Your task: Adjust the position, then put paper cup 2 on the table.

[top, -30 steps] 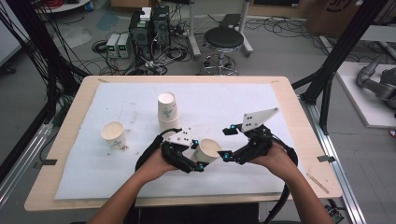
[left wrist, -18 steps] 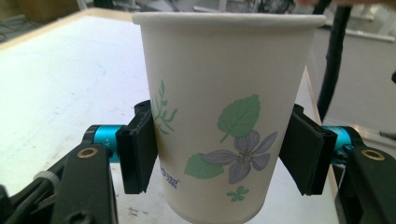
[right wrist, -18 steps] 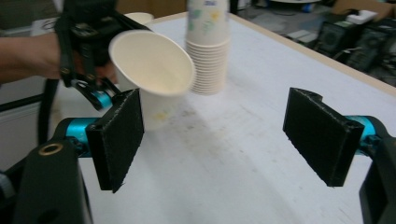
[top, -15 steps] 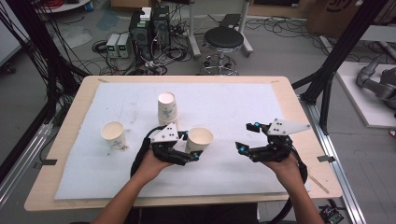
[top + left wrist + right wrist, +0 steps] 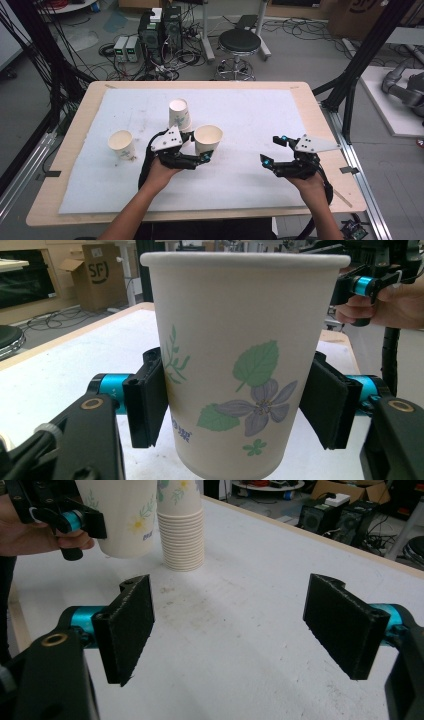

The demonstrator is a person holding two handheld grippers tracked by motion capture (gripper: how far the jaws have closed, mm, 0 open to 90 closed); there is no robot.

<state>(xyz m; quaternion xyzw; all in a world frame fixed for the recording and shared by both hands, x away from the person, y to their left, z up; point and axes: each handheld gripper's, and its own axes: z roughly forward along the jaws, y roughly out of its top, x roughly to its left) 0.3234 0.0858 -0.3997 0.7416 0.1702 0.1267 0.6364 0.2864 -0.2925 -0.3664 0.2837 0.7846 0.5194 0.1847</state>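
My left gripper (image 5: 199, 150) is shut on an upright paper cup (image 5: 207, 138) with a leaf and flower print. Both black pads press the cup (image 5: 240, 315) on its sides, just below the middle. The cup (image 5: 125, 515) seems to hang slightly above the white mat, right beside an upside-down stack of cups (image 5: 180, 115). My right gripper (image 5: 274, 150) stands open over the mat at the right, well apart from the cup, with nothing between its fingers (image 5: 127, 627).
A single upright paper cup (image 5: 121, 144) stands on the white mat (image 5: 250, 115) at the left. The cup stack (image 5: 182, 535) is just behind the held cup. Bare mat lies between the two grippers; the table's wooden edge (image 5: 330, 130) is near the right hand.
A second ago both grippers met at the cup in the middle. The right gripper has drawn away to the right, empty. The left one has carried the cup toward the stack.
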